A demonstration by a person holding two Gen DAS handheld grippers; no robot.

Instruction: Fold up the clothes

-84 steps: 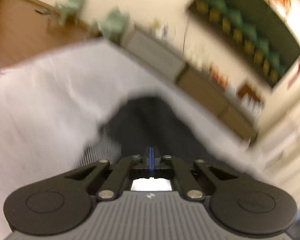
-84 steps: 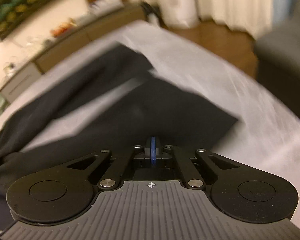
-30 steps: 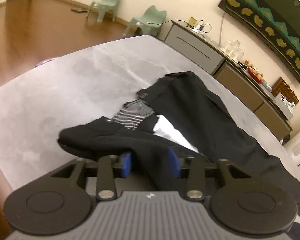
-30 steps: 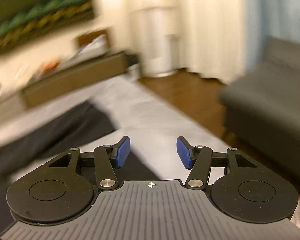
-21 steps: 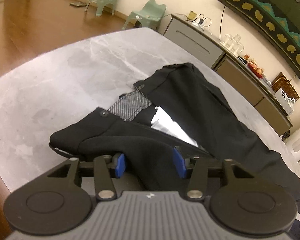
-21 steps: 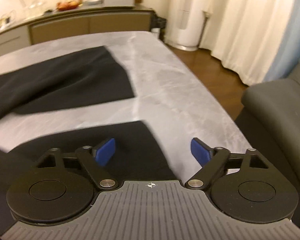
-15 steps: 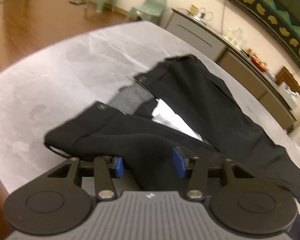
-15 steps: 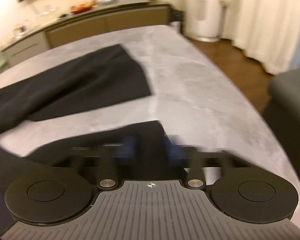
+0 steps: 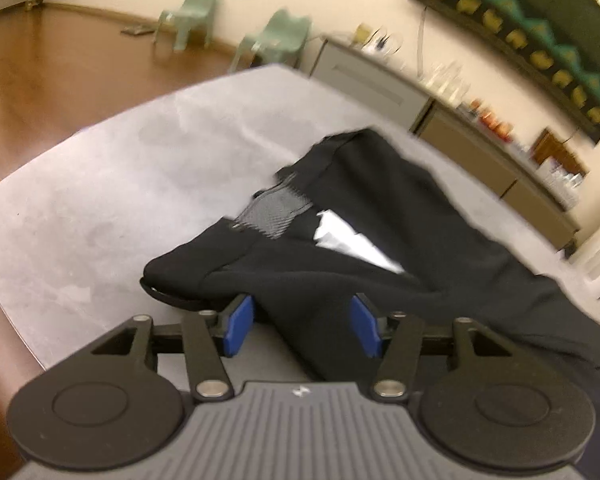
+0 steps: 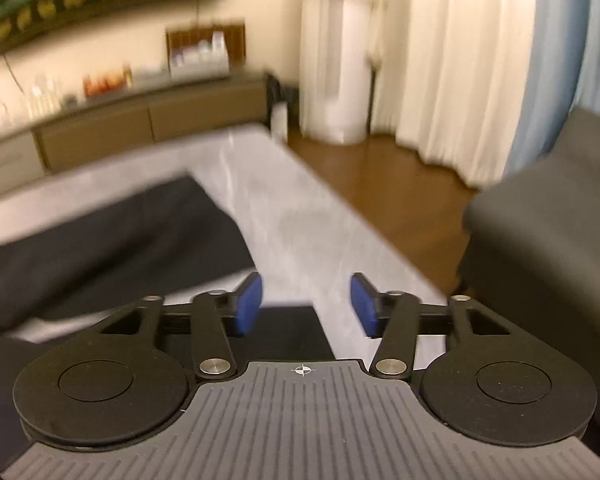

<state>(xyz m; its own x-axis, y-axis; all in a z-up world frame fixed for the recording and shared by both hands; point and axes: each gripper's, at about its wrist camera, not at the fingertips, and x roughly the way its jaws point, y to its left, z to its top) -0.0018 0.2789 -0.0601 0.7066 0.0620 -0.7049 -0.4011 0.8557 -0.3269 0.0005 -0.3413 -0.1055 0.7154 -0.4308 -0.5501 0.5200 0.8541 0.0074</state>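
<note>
Black trousers (image 9: 400, 232) lie on the grey table (image 9: 112, 184), waist end nearest, with a mesh lining and a white patch showing inside. My left gripper (image 9: 302, 330) is open, and a fold of the black cloth lies between its blue pads (image 9: 236, 324) without being pinched. In the right wrist view a trouser leg (image 10: 112, 240) stretches across the table (image 10: 300, 216) and a second black edge (image 10: 284, 328) lies under the fingers. My right gripper (image 10: 306, 306) is open above that edge and the bare tabletop, holding nothing.
A low sideboard (image 9: 476, 148) with glasses and jars runs along the far wall, with two green chairs (image 9: 276, 36) beyond the table. A grey sofa (image 10: 552, 208) stands right of the table. Wooden floor (image 10: 384, 176) and white curtains (image 10: 452, 60) lie past the table's far edge.
Both grippers were shut on the trousers, then let go. Since half a second ago the left gripper has opened a little wider and the right one has tilted up, open.
</note>
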